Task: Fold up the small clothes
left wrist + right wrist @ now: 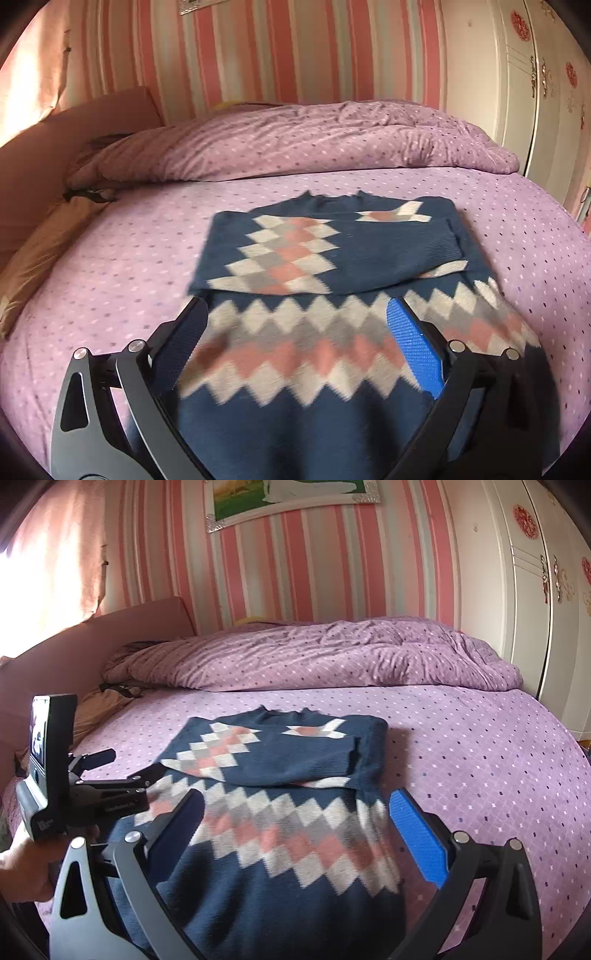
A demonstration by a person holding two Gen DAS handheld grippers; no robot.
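A navy sweater (273, 812) with pink, grey and white diamonds lies on the purple dotted bedsheet (480, 753), its sleeves folded across the chest. The left gripper (297, 314) and right gripper (297, 805) hover above it, jaws spread wide, gripping nothing.

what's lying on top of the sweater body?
Both sleeves are folded across the chest of the sweater, which lies on the purple sheet. The chest pattern beneath them is mostly covered.
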